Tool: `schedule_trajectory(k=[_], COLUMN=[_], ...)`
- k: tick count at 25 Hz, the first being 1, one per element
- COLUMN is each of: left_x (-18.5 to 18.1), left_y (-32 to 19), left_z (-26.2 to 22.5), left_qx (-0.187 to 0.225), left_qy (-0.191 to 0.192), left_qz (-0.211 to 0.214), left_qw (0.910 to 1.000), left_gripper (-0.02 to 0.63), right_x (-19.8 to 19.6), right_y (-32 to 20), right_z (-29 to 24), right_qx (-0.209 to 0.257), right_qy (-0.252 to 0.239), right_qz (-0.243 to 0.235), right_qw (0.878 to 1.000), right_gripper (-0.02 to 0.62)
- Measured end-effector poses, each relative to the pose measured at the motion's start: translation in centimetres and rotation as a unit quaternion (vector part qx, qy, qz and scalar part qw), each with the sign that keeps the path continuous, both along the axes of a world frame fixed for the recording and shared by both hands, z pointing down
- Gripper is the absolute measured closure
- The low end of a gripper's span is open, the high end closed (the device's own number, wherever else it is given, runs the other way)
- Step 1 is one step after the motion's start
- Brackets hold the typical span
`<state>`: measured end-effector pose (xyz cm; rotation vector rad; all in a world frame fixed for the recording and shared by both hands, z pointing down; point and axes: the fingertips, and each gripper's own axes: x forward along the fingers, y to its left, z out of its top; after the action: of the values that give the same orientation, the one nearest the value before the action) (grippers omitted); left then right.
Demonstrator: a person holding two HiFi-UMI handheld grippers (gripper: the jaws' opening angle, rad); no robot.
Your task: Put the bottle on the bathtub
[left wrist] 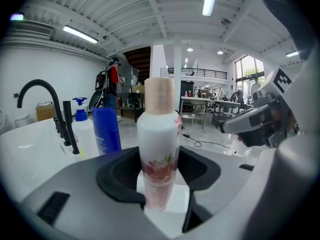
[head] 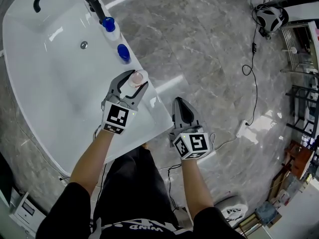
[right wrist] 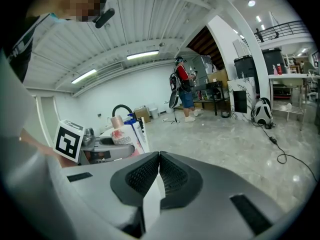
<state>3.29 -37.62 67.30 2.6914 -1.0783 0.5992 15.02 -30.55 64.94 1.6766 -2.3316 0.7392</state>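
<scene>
Gripping the floral bottle (left wrist: 159,134) low on its body, L gripper (head: 133,83) has jaws closed on it. Bottle upright, long axis vertical, directly over bathtub rim (head: 154,108). Base at or just above rim, can't tell which. Blue bottle (head: 123,53) stands further along. R gripper (head: 179,101) closed, empty, over floor (head: 209,59); L nearer.

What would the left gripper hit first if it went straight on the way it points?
Holding the floral bottle, the left gripper would probably reach the blue bottle first, though depth is unclear.
</scene>
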Motion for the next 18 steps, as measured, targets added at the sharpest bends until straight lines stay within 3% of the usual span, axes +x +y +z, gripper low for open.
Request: schedule_trajectory(k=[10, 18], left_x=[0.3, -1.8], left_y=[0.3, 2.8], left_z=[0.0, -4.3], left_qx=[-0.006, -0.002], left_qy=[0.006, 0.008], left_qz=[-0.011, -0.04], left_qw=[0.9999, 0.9992], left_gripper=[0.38, 0.38], right_x=[0.2, 0.3], right_y=[0.6, 2.6], right_z=[-0.7, -4.8], right_qx=[-0.001, 0.015], right_qy=[-0.007, -0.006], right_qz=[0.008, 0.01], right_qw=[1.0, 1.0], right_gripper=[0.571, 0.571])
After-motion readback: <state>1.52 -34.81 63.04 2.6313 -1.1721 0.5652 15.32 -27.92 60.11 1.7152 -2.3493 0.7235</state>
